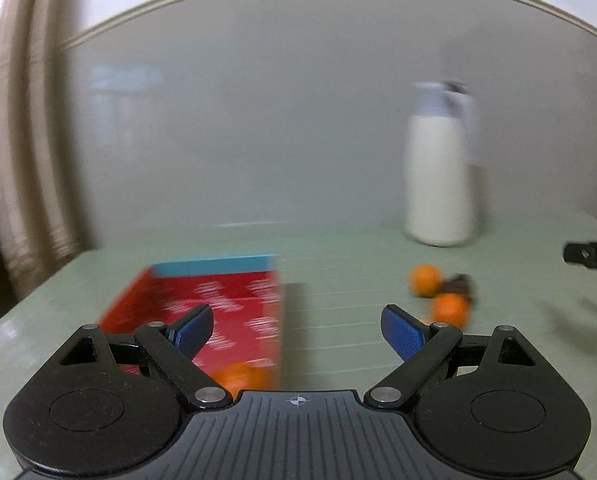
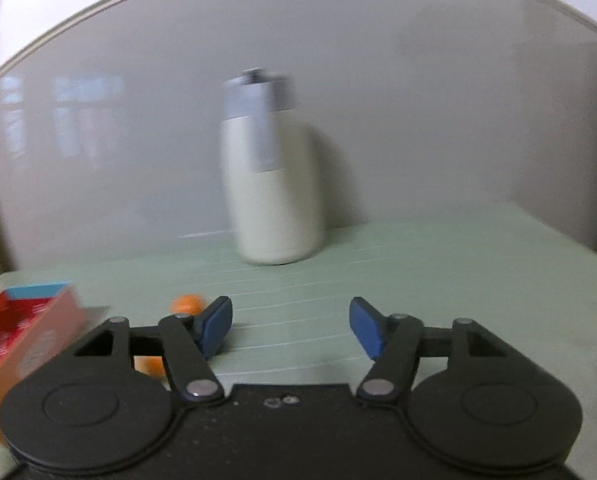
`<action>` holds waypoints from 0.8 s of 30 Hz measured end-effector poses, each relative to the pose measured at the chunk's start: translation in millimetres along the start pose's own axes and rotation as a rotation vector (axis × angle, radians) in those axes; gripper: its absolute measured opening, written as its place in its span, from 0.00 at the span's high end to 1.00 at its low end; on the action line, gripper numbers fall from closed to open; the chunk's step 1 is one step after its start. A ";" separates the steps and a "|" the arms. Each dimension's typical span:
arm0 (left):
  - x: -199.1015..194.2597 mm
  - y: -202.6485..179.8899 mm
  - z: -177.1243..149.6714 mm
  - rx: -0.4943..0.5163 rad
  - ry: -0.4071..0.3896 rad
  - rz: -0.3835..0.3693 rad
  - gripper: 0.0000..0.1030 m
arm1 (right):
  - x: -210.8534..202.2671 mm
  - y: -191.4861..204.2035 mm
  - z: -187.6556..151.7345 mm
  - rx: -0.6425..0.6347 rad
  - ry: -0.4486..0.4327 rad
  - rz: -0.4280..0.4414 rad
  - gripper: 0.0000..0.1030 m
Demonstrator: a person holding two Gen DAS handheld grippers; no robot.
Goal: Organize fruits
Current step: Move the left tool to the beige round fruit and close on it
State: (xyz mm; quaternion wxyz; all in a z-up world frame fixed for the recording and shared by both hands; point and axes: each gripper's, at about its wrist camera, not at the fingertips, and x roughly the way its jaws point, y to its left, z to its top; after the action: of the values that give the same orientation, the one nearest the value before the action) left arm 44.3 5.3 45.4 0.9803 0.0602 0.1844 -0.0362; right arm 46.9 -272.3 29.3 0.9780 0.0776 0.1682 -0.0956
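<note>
- the landmark is the red box: an open rectangular carton, red inside with small white print, one pale blue end wall, resting on the pale green table, whose top is ruled with thin light lines.
- one orange fruit, round and blurred, lies inside the box at its near end.
- two more orange fruits, small and round, lie on the table to the right of the box, touching or almost touching each other, with something dark just beside them that is too blurred to name.
- one cream flask, tall and smooth with a grey cap and handle, stands upright beyond the box and to its right, near the plain grey wall.
- the left gripper, black with blue ribbed pads, is released: its jaws stand wide with nothing between them, the left pad over the box.
- the right gripper, same build, is also released and grasps nothing; bare table shows between its blue pads. in its view the box sits at the far left.
- everything beyond the grippers is smeared by motion blur.
</note>
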 end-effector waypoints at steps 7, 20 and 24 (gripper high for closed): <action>39.8 -69.4 1.5 0.124 0.068 -0.143 0.12 | -5.6 -44.5 -4.8 0.070 0.002 -0.063 0.29; 104.8 -101.0 -1.9 0.188 0.230 -0.234 0.48 | -20.9 -83.9 -11.3 0.135 0.003 -0.119 0.28; 112.4 -100.2 -2.1 0.186 0.229 -0.242 0.52 | -23.0 -88.5 -13.2 0.135 0.003 -0.117 0.28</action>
State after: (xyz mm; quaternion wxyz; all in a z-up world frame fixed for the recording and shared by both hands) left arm 138.6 -99.1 -8.2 0.9316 0.1319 0.2966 -0.1636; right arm 2.6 -352.0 14.3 0.9630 0.1336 0.1671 -0.1638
